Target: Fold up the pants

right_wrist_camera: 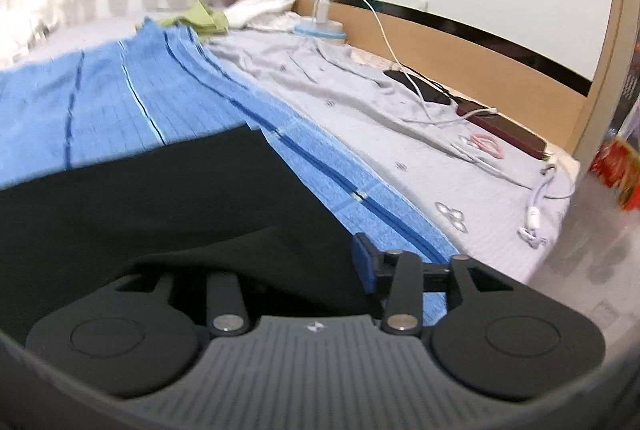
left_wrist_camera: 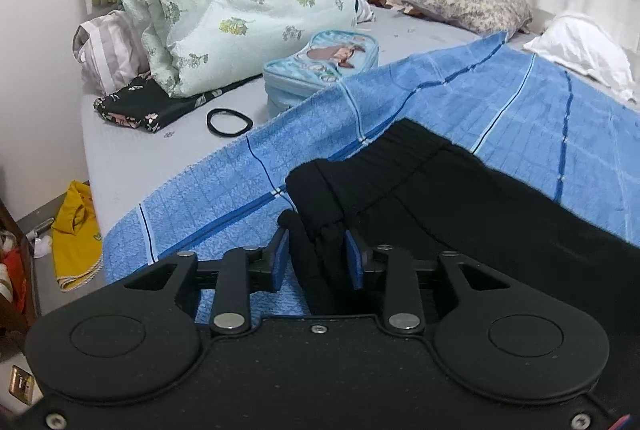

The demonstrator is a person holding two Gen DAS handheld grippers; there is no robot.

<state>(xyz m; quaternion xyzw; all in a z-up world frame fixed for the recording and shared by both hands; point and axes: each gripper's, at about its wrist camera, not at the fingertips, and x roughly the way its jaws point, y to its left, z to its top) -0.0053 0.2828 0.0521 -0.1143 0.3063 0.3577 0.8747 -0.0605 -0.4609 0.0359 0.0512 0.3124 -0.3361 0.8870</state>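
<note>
with the left gripper (left_wrist_camera: 316, 256) closed on a bunched waistband corner of the black pants (left_wrist_camera: 460, 189) lying on the blue towel (left_wrist_camera: 520, 101), and the right gripper (right_wrist_camera: 280, 270) half buried in fabric, grip state undeterminable, uneven lifting may skew the fold.

Left gripper (left_wrist_camera: 316, 258): jaws drawn close together, blue pads pinching a bunched fold of the black pants (left_wrist_camera: 460, 197) between them; body held low and level.
Right gripper (right_wrist_camera: 312, 262): right blue pad in view; left finger hidden under black cloth, so whether the jaws grip cannot be told; body held low, tilted slightly.
</note>
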